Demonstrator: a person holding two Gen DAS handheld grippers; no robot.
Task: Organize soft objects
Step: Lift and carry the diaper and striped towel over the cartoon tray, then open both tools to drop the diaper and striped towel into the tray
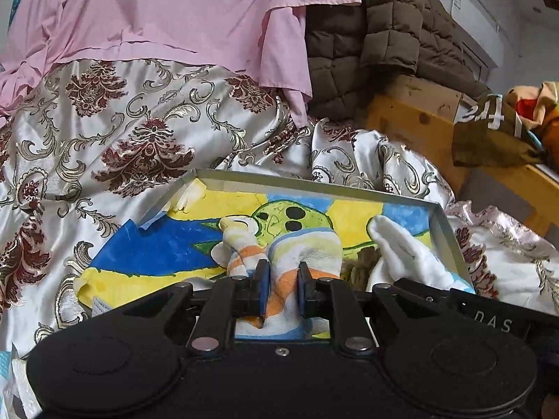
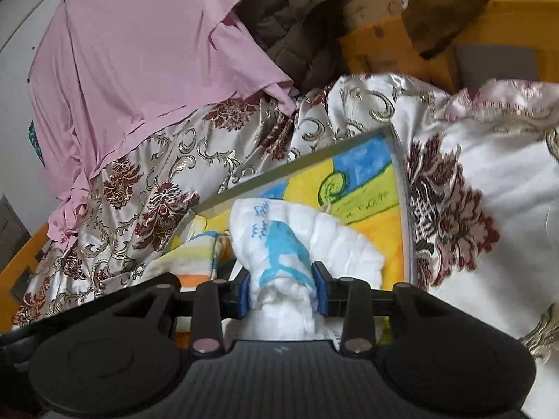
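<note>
My left gripper is shut on a striped cloth with orange, yellow, blue and white bands, held over a shallow grey tray lined with a bright yellow, blue and green painting. My right gripper is shut on a white quilted cloth with a blue print, held over the same tray. The white cloth also shows in the left wrist view at the tray's right side. The striped cloth also shows in the right wrist view to the left of the white one.
The tray lies on a silver satin bedspread with dark red floral patterns. A pink sheet and a brown quilted jacket hang behind. A yellow wooden bed frame with piled clothes is at the right.
</note>
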